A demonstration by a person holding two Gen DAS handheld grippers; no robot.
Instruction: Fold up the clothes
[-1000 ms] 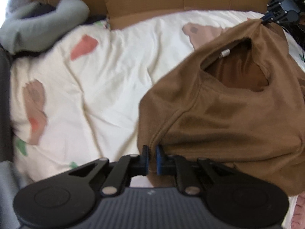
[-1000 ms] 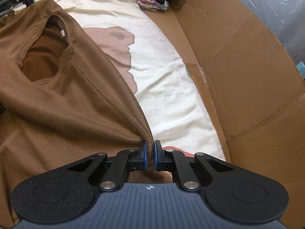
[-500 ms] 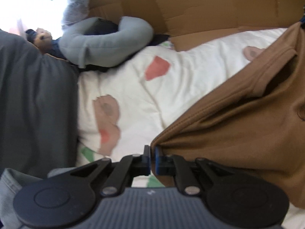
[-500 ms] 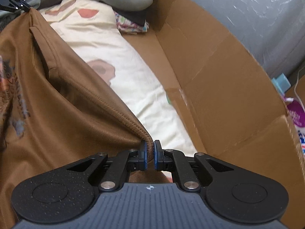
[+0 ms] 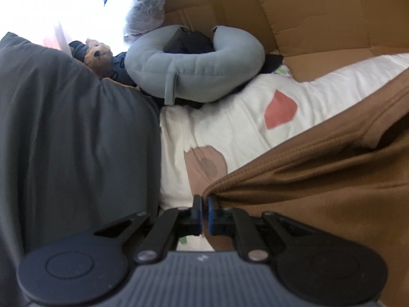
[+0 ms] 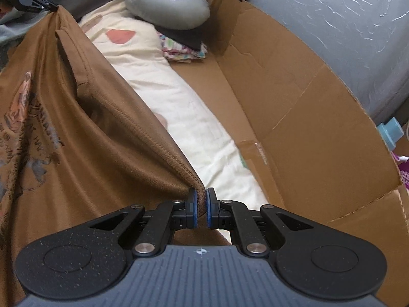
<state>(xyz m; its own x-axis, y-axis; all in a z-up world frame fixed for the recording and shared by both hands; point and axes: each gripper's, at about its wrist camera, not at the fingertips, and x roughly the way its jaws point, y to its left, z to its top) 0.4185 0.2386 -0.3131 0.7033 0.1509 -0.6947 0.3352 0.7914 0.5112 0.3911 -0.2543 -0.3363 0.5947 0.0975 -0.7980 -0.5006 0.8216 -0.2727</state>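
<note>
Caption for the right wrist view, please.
Right gripper pinches the brown shirt's hem, stretched to the left gripper above the bedsheet.

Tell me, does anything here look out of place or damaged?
Nothing looks damaged. The brown T-shirt hangs stretched between the left gripper and the right gripper, both shut on its edge. A grey neck pillow lies on the cream quilt.

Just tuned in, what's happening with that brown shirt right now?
A person holds a gripper in each hand. The left gripper and the right gripper are each shut on a corner of the brown T-shirt, holding it stretched above the cream patterned quilt. No fold shows yet. A grey neck pillow lies beyond.
</note>
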